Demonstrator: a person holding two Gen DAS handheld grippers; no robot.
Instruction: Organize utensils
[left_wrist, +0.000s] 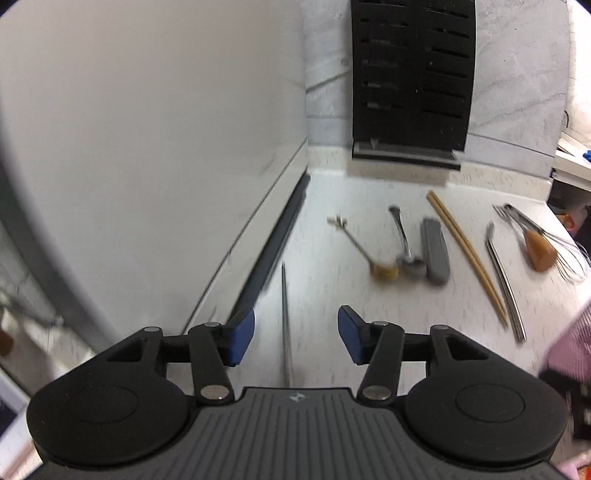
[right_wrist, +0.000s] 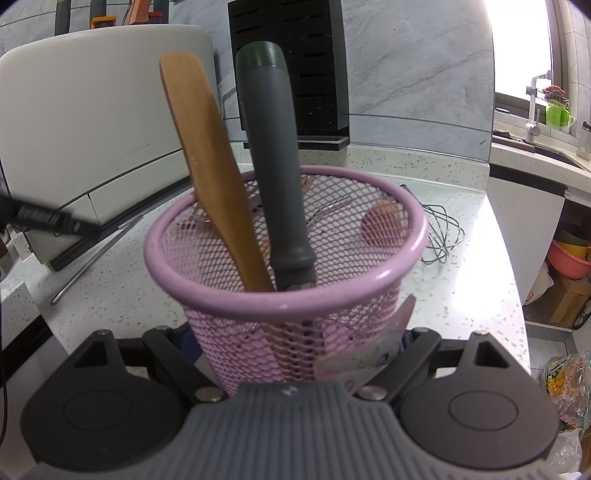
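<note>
- Left gripper stands open, blue pads well apart and clear of everything. A thin metal rod lies on the counter in the gap between them, touching neither pad.
- Right gripper straddles the foot of the pink mesh basket. Mesh and a paper label hide its pads, so I cannot tell whether they press on the basket or merely flank it.
- In the basket a wooden spatula and a grey-handled tool already stand, both leaning toward the camera.
- Loose utensils lie further up the counter: a gold spoon, a steel spoon, a grey case, wooden chopsticks, a pair of metal strips and a whisk.
- My reading: much of the sorting is left, and the rod looks like the nearest piece to take.
- Risk one — the rod is thin and lies flat near the white appliance. Pads closing off-centre could roll it away or pinch only its edge, so that it slips free on the lift.
- Risk two — the basket is light and top-heavy with two tall handles. If the right gripper's hold is slack, a utensil dropped in hard, or a knock on the rim, could tip it.
</note>
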